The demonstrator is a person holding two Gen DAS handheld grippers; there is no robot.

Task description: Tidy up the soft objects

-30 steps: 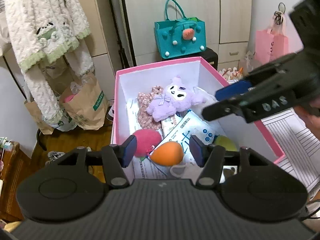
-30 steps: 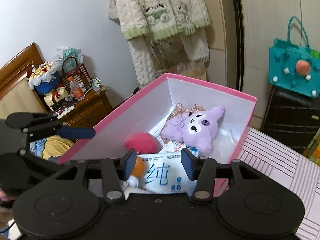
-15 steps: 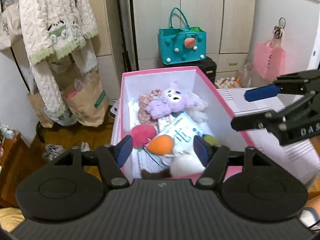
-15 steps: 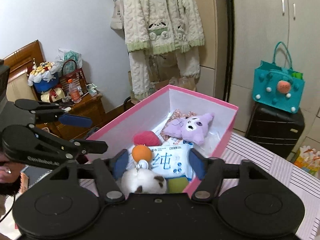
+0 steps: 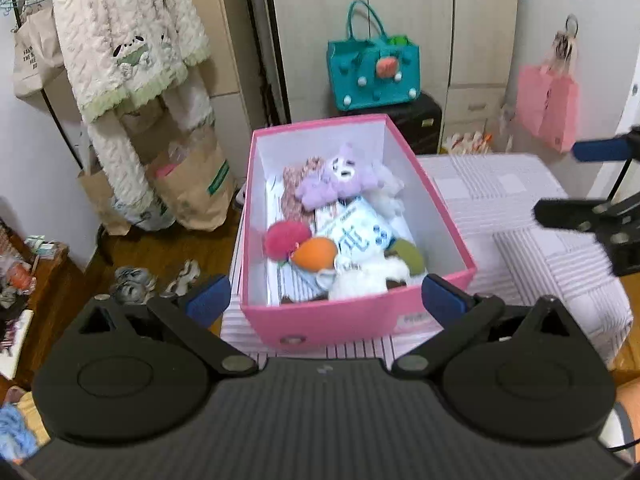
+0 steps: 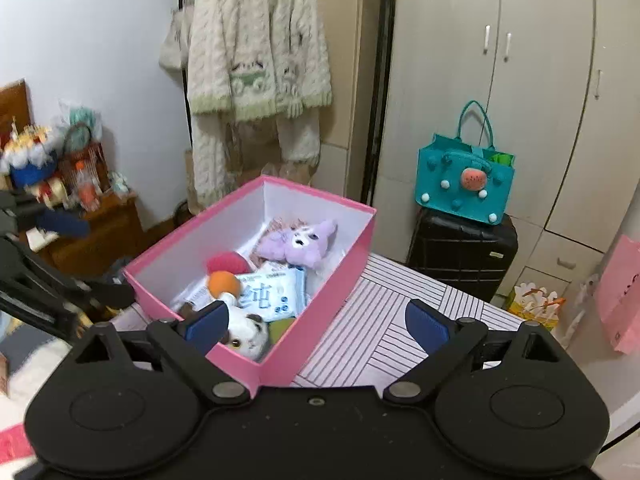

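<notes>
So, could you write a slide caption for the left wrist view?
Left gripper, jaws opening and empty, before the pink box of soft toys.

A bedroom in a home. The landmark is the built-in wardrobe (image 6: pixel 520 92) w/ pale doors: just left of it a knitted cardigan (image 6: pixel 256 60) hangs on a rack, in front of it a black suitcase (image 6: pixel 460 252) carries a teal felt bag (image 6: pixel 466 184) (strawberry patch on it), further left a wooden nightstand (image 6: pixel 96 232) holds clutter.
</notes>
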